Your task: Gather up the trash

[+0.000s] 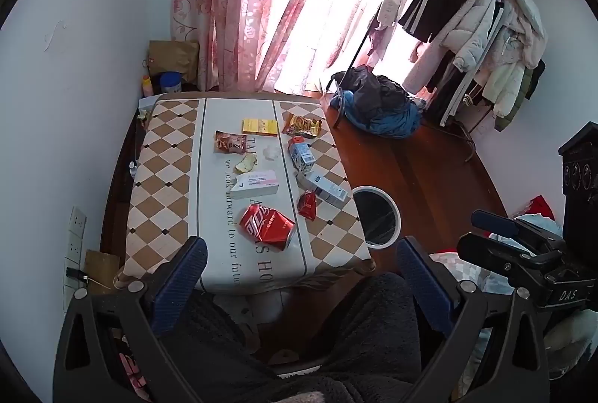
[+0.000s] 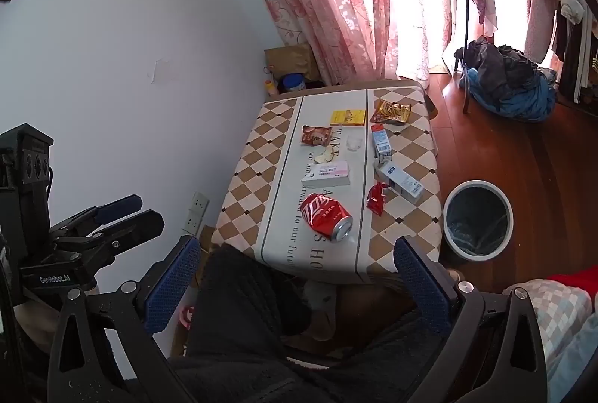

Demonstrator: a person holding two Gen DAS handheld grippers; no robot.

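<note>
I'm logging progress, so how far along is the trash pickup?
Nothing looks done yet: the can, red wrapper, boxes, cartons and snack bags all lie on the table. Both the left gripper and right gripper are open and hold nothing. The bin looks to hold only its liner.

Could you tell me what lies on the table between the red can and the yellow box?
A white box with a pink label lies between the red can and yellow box; both views show it.

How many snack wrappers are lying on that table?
3. A golden snack bag at the far right corner, a reddish-brown snack bag left of the centre stripe, and a small red wrapper near the red soda can. None seems hidden.
</note>
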